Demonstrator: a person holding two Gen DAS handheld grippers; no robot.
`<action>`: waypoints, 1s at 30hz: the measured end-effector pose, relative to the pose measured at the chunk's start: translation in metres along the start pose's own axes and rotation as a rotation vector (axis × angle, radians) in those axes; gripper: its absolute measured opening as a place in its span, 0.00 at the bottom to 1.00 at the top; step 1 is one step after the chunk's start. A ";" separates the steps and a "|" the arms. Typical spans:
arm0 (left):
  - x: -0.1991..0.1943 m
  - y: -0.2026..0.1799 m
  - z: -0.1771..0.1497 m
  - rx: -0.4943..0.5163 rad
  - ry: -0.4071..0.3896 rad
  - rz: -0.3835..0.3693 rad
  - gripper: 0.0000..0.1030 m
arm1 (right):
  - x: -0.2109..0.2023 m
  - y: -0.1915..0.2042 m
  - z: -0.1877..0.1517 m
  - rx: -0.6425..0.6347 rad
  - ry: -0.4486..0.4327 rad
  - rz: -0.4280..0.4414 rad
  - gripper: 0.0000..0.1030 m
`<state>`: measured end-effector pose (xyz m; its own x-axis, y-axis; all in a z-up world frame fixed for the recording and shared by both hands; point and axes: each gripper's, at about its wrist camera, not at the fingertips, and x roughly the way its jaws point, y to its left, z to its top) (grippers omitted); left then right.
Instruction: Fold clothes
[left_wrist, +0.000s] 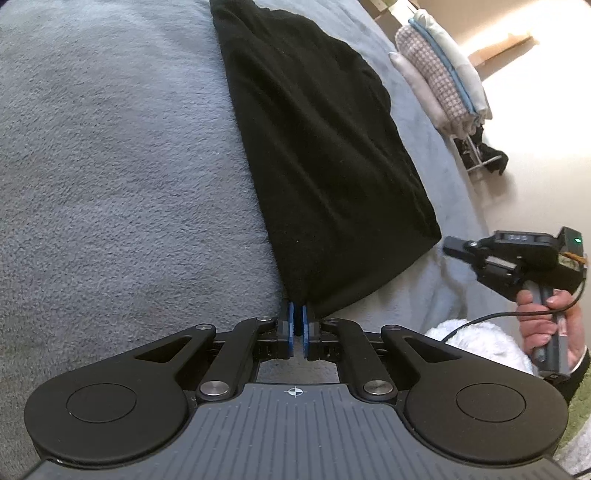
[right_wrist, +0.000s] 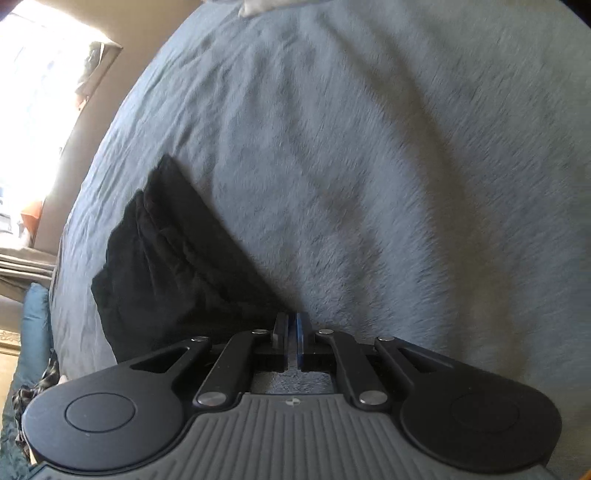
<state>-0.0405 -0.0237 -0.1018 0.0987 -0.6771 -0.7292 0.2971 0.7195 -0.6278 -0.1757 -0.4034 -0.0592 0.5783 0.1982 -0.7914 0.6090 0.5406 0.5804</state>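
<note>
- Black folded garment (left_wrist: 325, 162) lies flat on the grey fleece blanket (left_wrist: 110, 166) that covers the bed, running from its near corner away toward the far edge.
- My left fingers (left_wrist: 297, 326) are nearly together, blue pads (left_wrist: 291, 325) a sliver apart, pinching the garment's near corner.
- My right fingers (right_wrist: 291, 332) are likewise almost closed; whether cloth sits between them I cannot tell, since that view is blurred. The garment shows just to their left there.
- From the left camera, my right hand (left_wrist: 550, 325) grips the other tool's handle, just beside the garment's near right corner, tips apart from the cloth.
- Far right, folded laundry (left_wrist: 439, 70) is stacked on a rack.
</note>
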 end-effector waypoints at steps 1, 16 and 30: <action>0.001 0.000 0.000 -0.003 0.001 -0.001 0.05 | -0.005 0.001 0.003 0.010 -0.011 0.034 0.04; 0.012 -0.004 -0.004 -0.050 -0.003 -0.027 0.05 | 0.066 0.127 0.063 -0.264 -0.016 0.131 0.15; 0.007 0.009 -0.012 -0.049 -0.001 -0.080 0.05 | 0.152 0.164 0.120 -0.174 0.059 0.088 0.18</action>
<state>-0.0490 -0.0204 -0.1161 0.0774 -0.7326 -0.6762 0.2567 0.6700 -0.6965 0.0769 -0.3827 -0.0614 0.5895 0.2955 -0.7517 0.4518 0.6509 0.6101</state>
